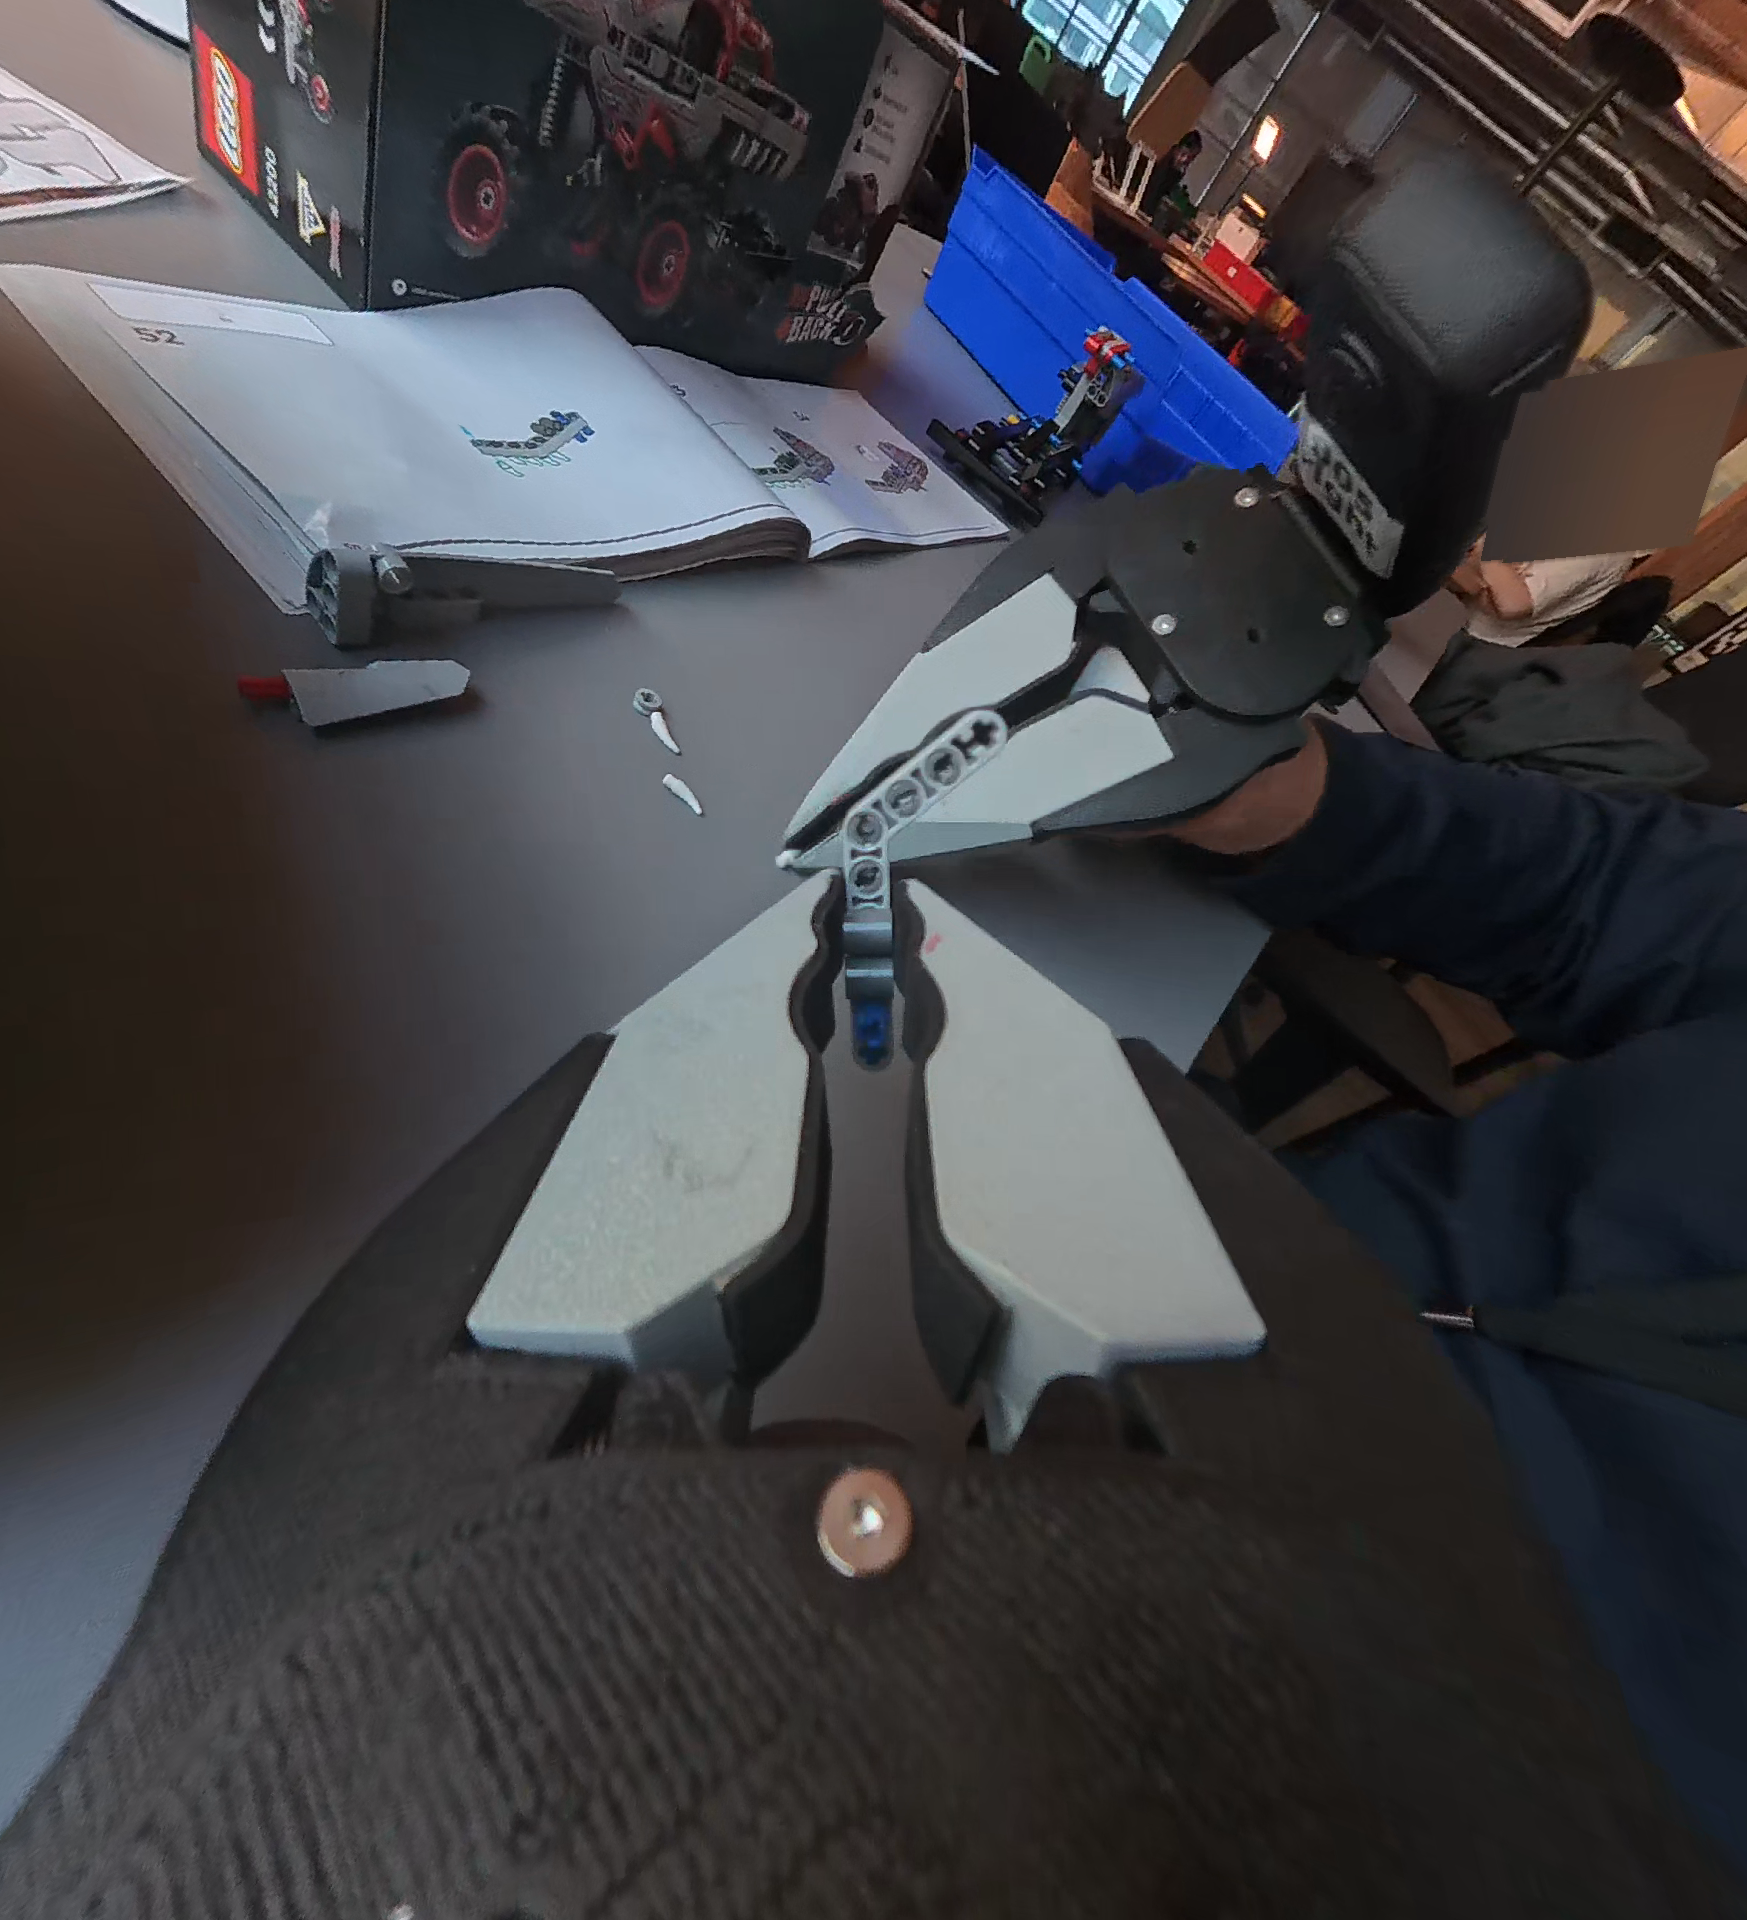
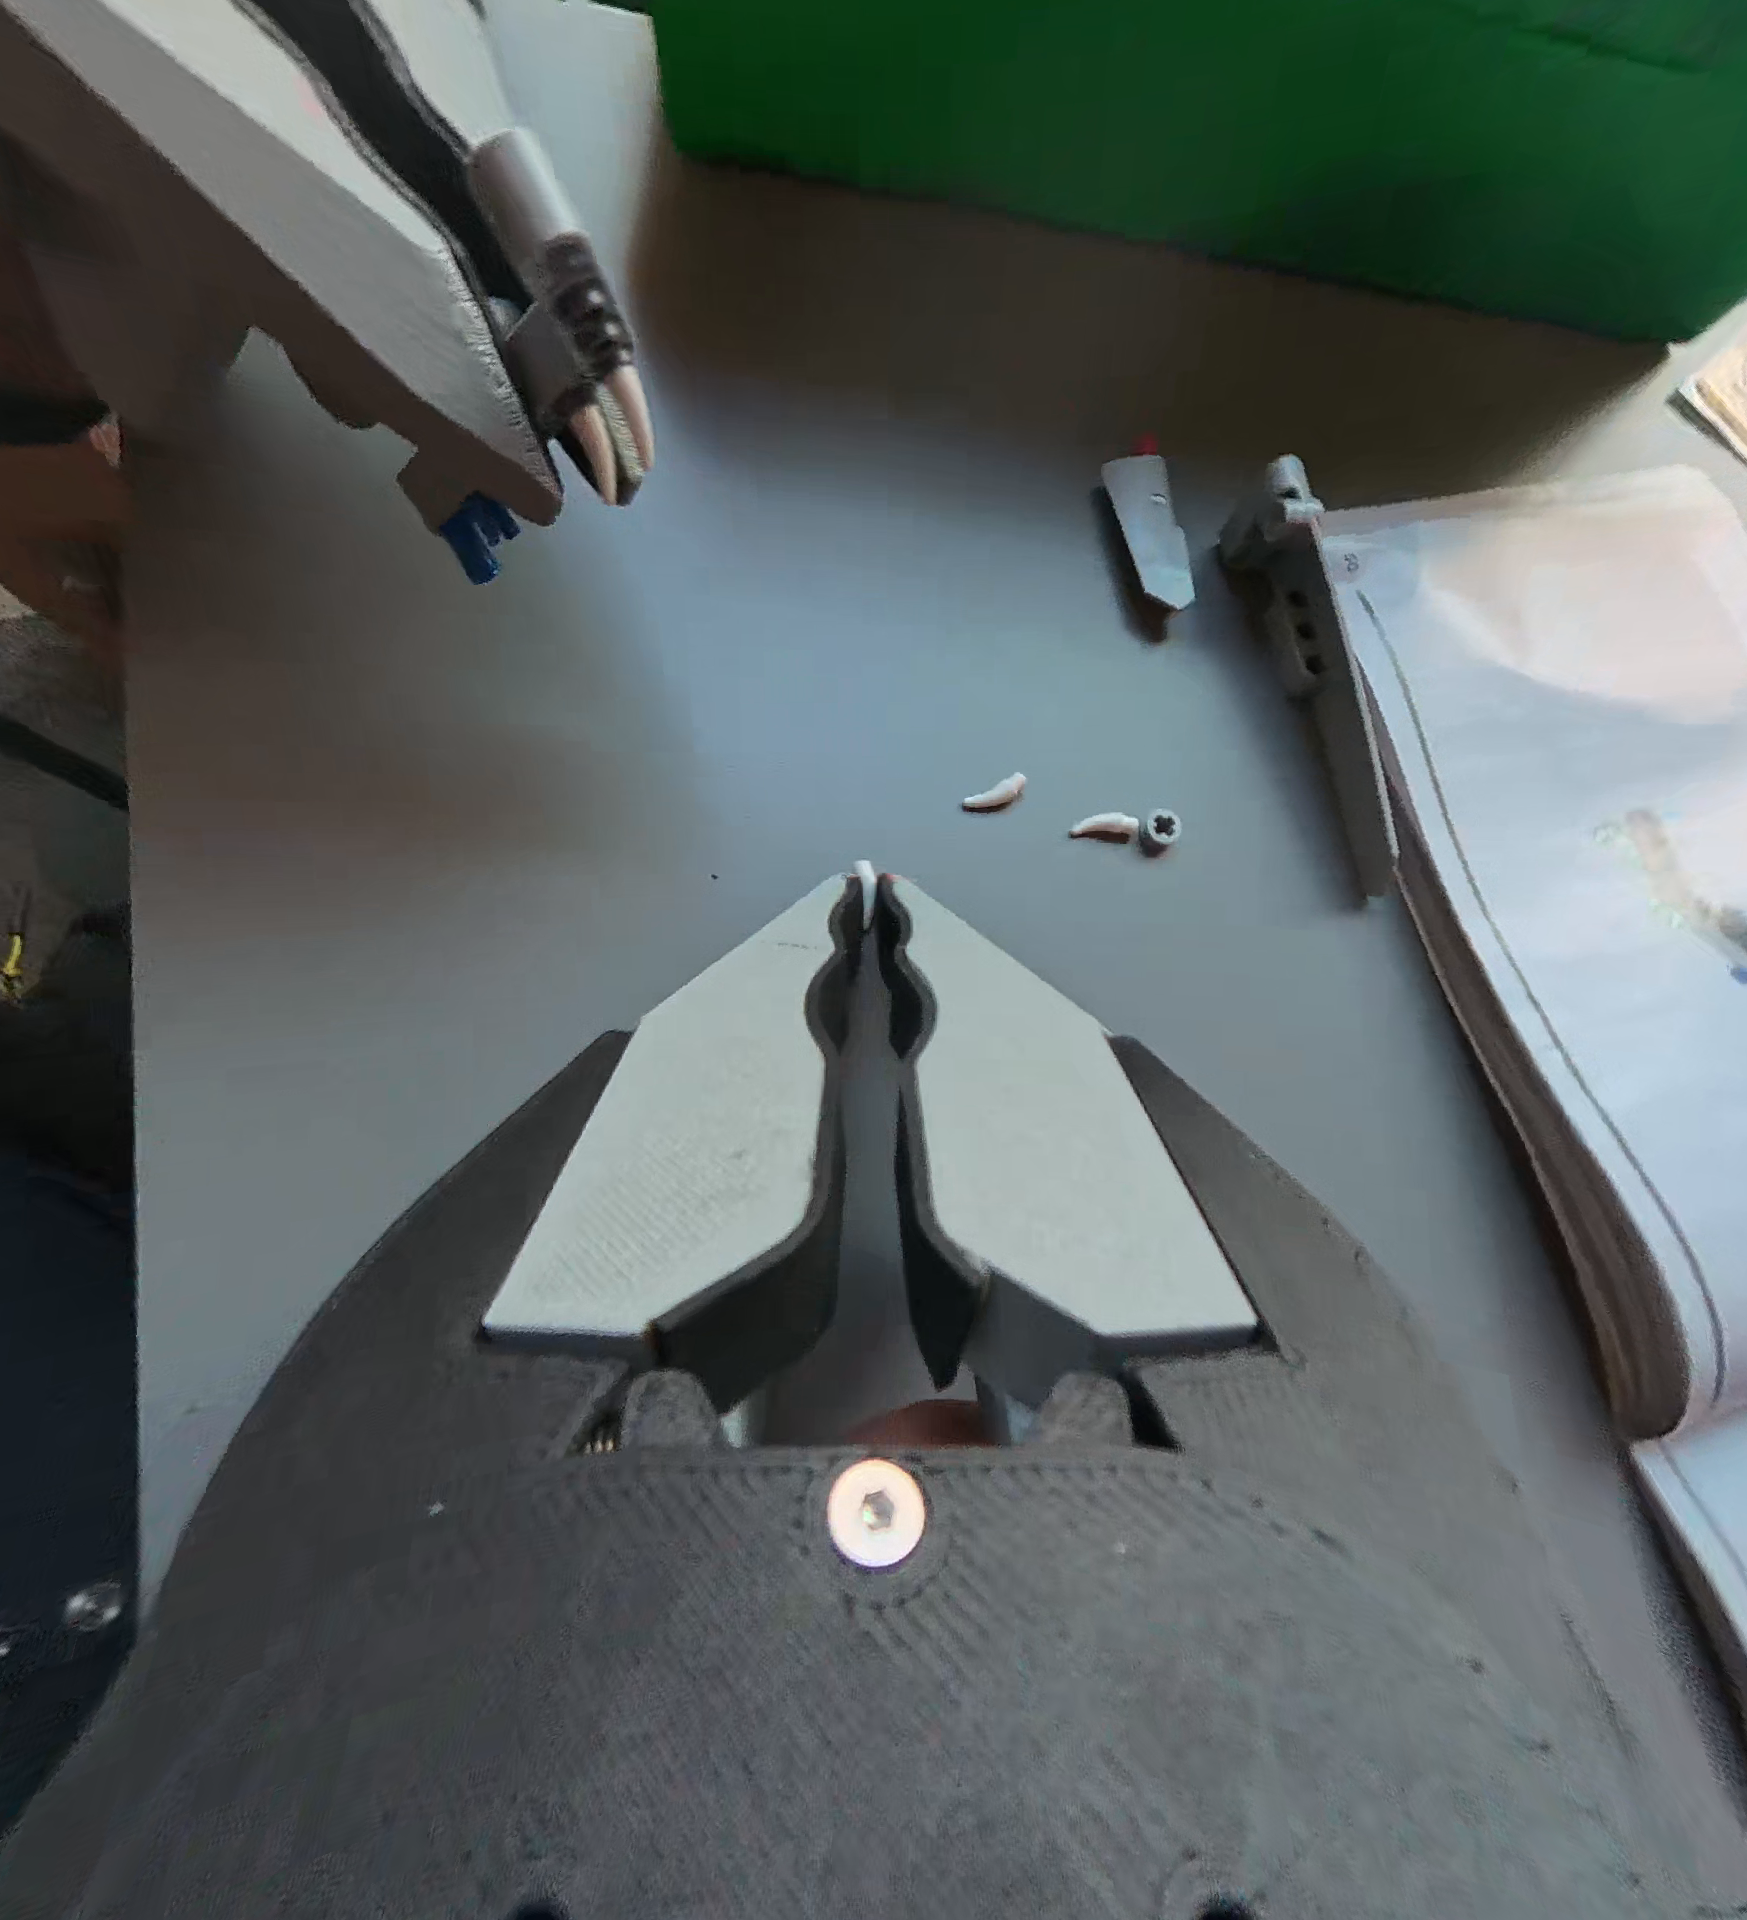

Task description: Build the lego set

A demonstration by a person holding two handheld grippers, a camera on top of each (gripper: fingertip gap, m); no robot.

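My left gripper (image 1: 864, 899) is shut on a small grey beam assembly (image 1: 910, 790) with a blue pin (image 1: 871, 1027) at its near end. It holds this above the table's front edge. In the right wrist view the assembly (image 2: 578, 332) carries white teeth (image 2: 620, 436) at its tip. My right gripper (image 2: 869, 883) is shut on a single white tooth (image 2: 864, 873). In the left wrist view the right gripper (image 1: 796, 847) has its tip right beside the beam. Whether the tooth touches the beam is unclear.
Two loose white teeth (image 2: 994, 792) (image 2: 1106, 826) and a grey bush (image 2: 1160, 831) lie on the grey table (image 2: 536, 935). A grey panel with a red pin (image 1: 370, 694), a grey sub-assembly (image 1: 433, 592), an open instruction booklet (image 1: 495, 436), the set's box (image 1: 588, 156), a blue bin (image 1: 1056, 301) and a part-built chassis (image 1: 1045, 426) stand farther back. My hands' fingertips stand some 8 cm from each other. The left gripper is farther from the grey bush (image 2: 1160, 831), some 11 cm, than the right, some 6 cm. The left camera catches it too, in the left wrist view (image 1: 655, 701).
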